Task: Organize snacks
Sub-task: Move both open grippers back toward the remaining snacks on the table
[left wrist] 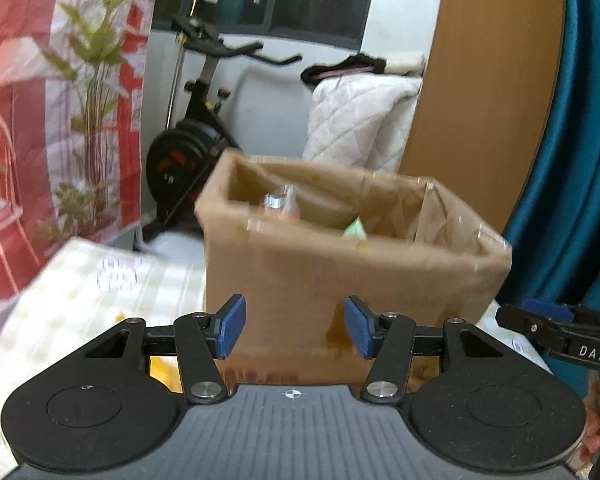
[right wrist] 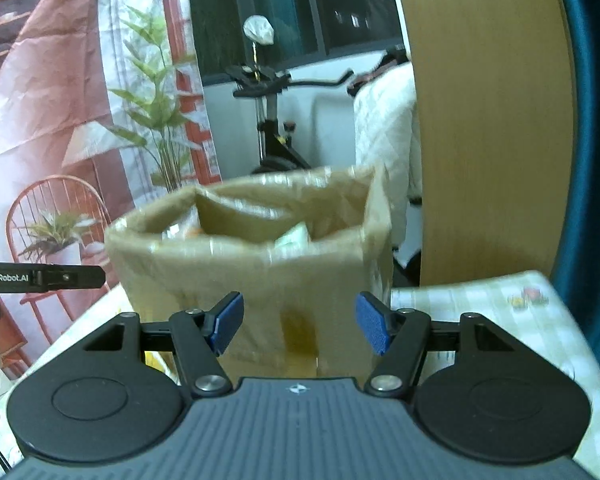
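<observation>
An open cardboard box (left wrist: 340, 264) stands on the table just ahead of both grippers, with snack packets (left wrist: 284, 200) poking up inside it, one of them pale green (left wrist: 355, 228). My left gripper (left wrist: 295, 329) is open with nothing between its blue pads, close to the box's near wall. In the right wrist view the same box (right wrist: 252, 264) fills the middle, with packets (right wrist: 294, 236) showing over its rim. My right gripper (right wrist: 299, 327) is open and empty too, near the box's front. Each gripper shows at the edge of the other's view.
A checked yellow-white tablecloth (left wrist: 80, 300) covers the table (right wrist: 512, 312). Yellow packaging (left wrist: 162, 372) peeks under the left fingers. Behind stand an exercise bike (left wrist: 196, 140), a quilted white cover (left wrist: 360, 120), a wooden panel (right wrist: 480, 120) and a teal curtain (left wrist: 572, 160).
</observation>
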The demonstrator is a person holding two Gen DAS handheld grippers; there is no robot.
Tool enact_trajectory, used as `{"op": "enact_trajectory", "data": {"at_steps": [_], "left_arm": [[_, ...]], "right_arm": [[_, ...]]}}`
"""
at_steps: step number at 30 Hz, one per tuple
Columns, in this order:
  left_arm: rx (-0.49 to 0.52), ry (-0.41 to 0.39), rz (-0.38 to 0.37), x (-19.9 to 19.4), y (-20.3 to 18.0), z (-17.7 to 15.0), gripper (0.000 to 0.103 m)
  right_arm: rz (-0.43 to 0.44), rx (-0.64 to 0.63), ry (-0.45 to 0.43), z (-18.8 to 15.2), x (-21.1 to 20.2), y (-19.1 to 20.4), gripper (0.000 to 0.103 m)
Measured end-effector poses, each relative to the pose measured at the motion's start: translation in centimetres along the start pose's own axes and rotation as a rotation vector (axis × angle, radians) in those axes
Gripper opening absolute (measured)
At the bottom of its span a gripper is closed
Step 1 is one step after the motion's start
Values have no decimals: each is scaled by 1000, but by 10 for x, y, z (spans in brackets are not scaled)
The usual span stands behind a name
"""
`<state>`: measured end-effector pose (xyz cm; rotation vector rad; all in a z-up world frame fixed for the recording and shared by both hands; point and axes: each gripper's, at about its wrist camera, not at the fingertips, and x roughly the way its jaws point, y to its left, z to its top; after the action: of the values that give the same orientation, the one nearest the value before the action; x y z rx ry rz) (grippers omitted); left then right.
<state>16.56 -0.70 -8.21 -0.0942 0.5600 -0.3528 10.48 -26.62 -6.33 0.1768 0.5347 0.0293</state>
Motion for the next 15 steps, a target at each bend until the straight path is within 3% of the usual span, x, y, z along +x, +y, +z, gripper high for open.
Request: {"op": "enact_trajectory", "data": {"at_steps": [15], "left_arm": [[-56, 161, -16, 21, 0, -70, 57]], "right_arm": [[-92, 20, 196, -90, 3, -15, 65]]}}
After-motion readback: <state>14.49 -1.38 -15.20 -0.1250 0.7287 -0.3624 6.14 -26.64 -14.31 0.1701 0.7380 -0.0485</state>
